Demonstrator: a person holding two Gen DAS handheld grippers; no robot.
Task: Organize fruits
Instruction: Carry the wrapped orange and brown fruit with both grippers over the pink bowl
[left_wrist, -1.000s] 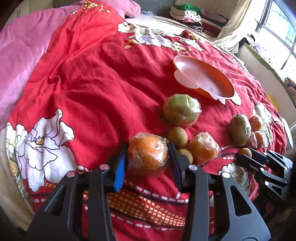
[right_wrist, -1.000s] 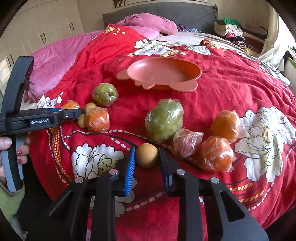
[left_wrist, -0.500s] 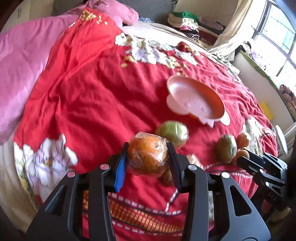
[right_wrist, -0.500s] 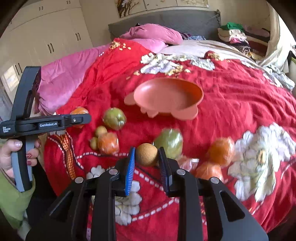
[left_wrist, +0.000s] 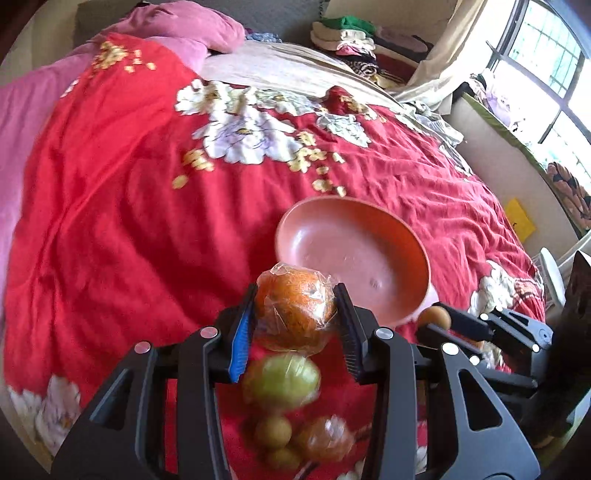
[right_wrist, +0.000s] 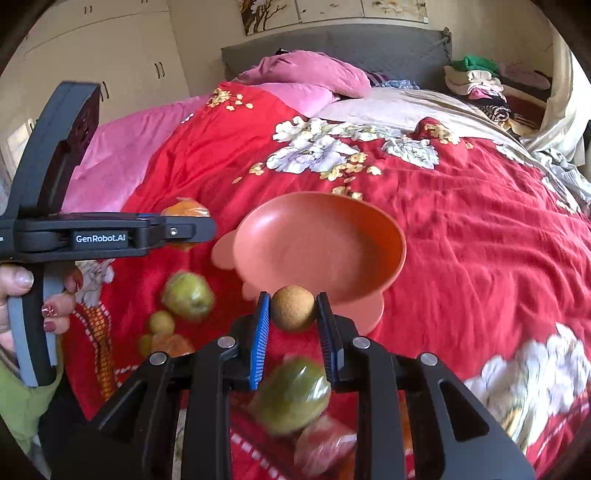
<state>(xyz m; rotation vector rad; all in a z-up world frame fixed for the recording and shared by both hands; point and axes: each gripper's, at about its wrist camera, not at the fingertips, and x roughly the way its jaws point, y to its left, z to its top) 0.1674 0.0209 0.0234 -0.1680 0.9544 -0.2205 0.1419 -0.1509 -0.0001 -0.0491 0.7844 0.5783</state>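
My left gripper (left_wrist: 295, 317) is shut on a plastic-wrapped orange (left_wrist: 293, 308) and holds it in the air just short of the near rim of the salmon-pink bowl (left_wrist: 332, 236). My right gripper (right_wrist: 292, 314) is shut on a small brown round fruit (right_wrist: 293, 307), also lifted, in front of the bowl (right_wrist: 295, 229). From the left wrist view the right gripper (left_wrist: 436, 319) comes in from the right with the brown fruit (left_wrist: 433, 316). The left gripper (right_wrist: 184, 232) crosses the right wrist view at the left, a hand (right_wrist: 14, 291) on its handle.
On the red flowered bedspread (left_wrist: 110, 206) below lie a wrapped green fruit (left_wrist: 282, 380), small brown fruits (left_wrist: 273, 432) and a wrapped orange (left_wrist: 327, 437). Another wrapped green fruit (right_wrist: 291, 397) and a red wrapped one (right_wrist: 325, 446) lie under my right gripper. Pink pillows (right_wrist: 306, 72) and folded clothes (right_wrist: 476, 77) are at the far end.
Both grippers have lifted their fruits off the bedspread and carried them forward to the bowl, which now looms close. The loose fruits have slid below the fingers.
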